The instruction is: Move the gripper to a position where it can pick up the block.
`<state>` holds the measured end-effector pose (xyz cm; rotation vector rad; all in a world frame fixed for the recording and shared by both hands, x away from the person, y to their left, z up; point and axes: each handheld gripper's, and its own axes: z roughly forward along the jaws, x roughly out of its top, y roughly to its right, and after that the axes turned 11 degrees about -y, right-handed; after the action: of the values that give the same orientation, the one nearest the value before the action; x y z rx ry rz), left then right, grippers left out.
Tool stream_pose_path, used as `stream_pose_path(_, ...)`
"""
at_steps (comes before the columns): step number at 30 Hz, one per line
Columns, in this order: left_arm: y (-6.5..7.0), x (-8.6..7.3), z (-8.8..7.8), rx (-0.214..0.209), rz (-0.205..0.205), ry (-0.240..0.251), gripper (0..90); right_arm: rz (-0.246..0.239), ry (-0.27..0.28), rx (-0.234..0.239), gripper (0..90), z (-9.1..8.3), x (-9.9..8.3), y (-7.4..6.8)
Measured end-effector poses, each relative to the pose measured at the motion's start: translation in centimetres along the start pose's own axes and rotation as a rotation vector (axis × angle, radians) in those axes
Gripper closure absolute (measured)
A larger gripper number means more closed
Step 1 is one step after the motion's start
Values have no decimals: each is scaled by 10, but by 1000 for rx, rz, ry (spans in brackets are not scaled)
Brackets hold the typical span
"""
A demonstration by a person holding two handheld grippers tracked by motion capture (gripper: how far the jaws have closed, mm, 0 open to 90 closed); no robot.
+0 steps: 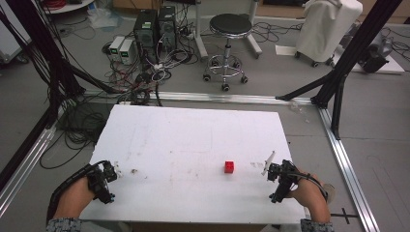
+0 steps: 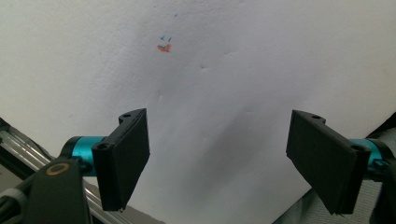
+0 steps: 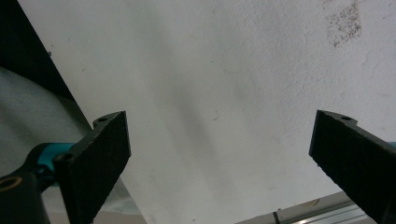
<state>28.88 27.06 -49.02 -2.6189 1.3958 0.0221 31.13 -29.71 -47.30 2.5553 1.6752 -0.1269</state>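
Both tongs, left (image 1: pixel 112 171) and right (image 1: pixel 270 170), are held wide open and empty; the red cube (image 1: pixel 229 166) at lower centre could be knocked away by a careless approach.

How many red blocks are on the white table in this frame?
1. The red block sits on the white table toward the near right, apart from the open right gripper. Nothing on the tabletop looks able to hide another.

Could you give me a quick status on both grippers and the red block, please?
Left gripper open, nothing between the fingers. Right gripper open, also holding nothing. Red block free on the white table, nearer the right gripper. Nothing between them.
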Motion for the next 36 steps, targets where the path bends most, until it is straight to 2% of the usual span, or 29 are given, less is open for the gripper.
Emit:
stream_pose_path(8,0,-1,0,8,-3,4,217,0,3,1,46,0,2,0)
stream_pose_path(13,0,0,0,-6,-3,3,217,-2,-1,0,47,0,2,0)
stream_pose_path(31,1,-1,-1,-6,-10,11,217,2,4,-2,47,-1,2,0)
stream_pose_path(36,2,1,-1,-12,4,6,217,-3,14,-2,47,-1,2,0)
